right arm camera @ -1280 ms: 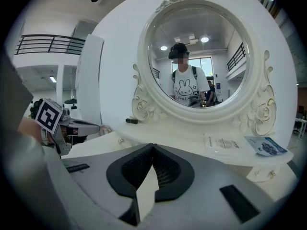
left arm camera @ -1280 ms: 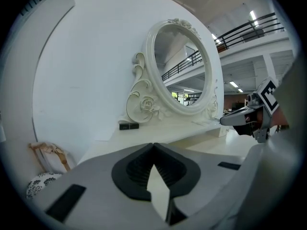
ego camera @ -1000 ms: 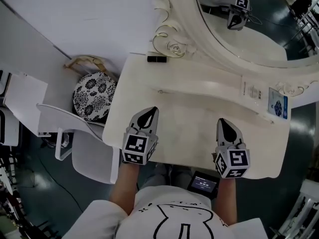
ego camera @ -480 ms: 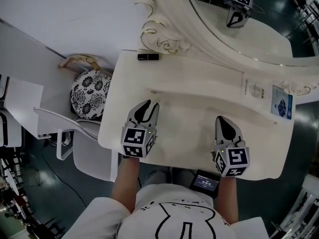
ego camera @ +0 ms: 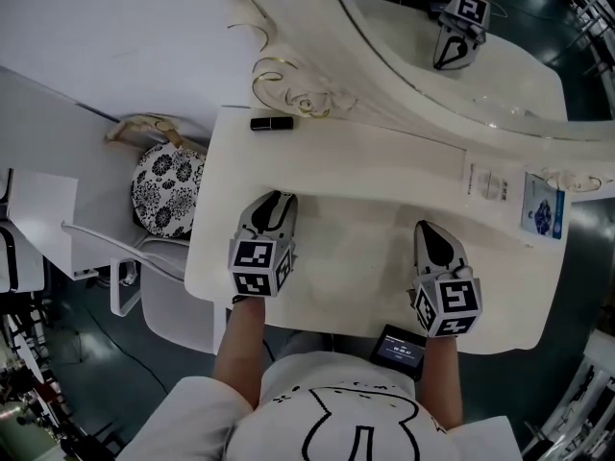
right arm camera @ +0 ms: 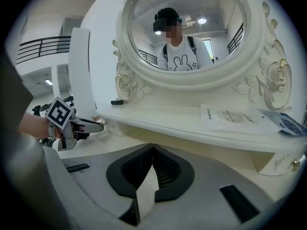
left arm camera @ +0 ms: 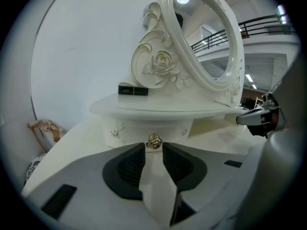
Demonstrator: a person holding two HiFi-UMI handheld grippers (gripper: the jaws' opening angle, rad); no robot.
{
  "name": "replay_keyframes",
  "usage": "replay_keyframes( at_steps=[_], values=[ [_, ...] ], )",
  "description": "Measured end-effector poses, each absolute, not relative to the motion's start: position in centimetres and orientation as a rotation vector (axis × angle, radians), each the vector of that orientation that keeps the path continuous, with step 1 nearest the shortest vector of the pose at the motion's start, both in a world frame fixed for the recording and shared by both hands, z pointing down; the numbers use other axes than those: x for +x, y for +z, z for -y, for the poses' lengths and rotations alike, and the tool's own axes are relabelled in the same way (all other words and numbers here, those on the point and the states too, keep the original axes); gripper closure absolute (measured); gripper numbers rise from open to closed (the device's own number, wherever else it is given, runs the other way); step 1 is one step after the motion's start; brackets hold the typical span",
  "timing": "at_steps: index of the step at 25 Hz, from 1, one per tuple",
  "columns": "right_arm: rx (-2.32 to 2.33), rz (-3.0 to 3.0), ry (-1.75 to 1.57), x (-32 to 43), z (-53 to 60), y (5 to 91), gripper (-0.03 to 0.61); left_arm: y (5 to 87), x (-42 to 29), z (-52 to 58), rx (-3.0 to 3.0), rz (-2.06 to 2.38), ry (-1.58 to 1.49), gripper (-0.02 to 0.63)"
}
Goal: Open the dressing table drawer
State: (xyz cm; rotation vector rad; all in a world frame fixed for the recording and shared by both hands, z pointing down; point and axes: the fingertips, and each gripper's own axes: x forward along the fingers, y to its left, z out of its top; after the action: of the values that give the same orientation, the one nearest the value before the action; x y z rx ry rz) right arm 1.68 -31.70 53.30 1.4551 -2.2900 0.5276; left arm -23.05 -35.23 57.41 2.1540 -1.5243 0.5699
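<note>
The left tongs (left arm camera: pixel 153 151), whose jaws have just been opening and hold nothing, are aimed at the drawer (left arm camera: pixel 139 128) knob (left arm camera: pixel 153 141) at frame centre, just beyond the tips. The right tongs (right arm camera: pixel 152 150) are clenched, empty. If the jaws are closed short, the small knob could be missed or slipped off.

Black tube (ego camera: pixel 271 122) flat, just beside carved mirror frame (ego camera: pixel 298 99). White leaflet (ego camera: pixel 485 182) and blue card (ego camera: pixel 540 209) side by side at right. Floral round cushion (ego camera: pixel 168 189) lower left, near white chair (ego camera: pixel 178 305).
</note>
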Motion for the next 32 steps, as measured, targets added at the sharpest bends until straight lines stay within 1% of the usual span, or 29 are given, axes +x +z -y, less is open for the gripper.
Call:
replay_keyframes(
  at_steps=[11, 32],
  values=[
    [1.595, 2.147, 0.592, 4.2, 33.2, 54.7, 0.561, 57.7, -22.5, 36.1, 2.195, 1.486, 0.638, 0.479],
    [1.636, 2.148, 0.581, 4.5, 31.9, 53.9, 0.561, 57.6, -22.4, 35.0, 2.21, 1.47, 0.66, 0.491]
  ],
)
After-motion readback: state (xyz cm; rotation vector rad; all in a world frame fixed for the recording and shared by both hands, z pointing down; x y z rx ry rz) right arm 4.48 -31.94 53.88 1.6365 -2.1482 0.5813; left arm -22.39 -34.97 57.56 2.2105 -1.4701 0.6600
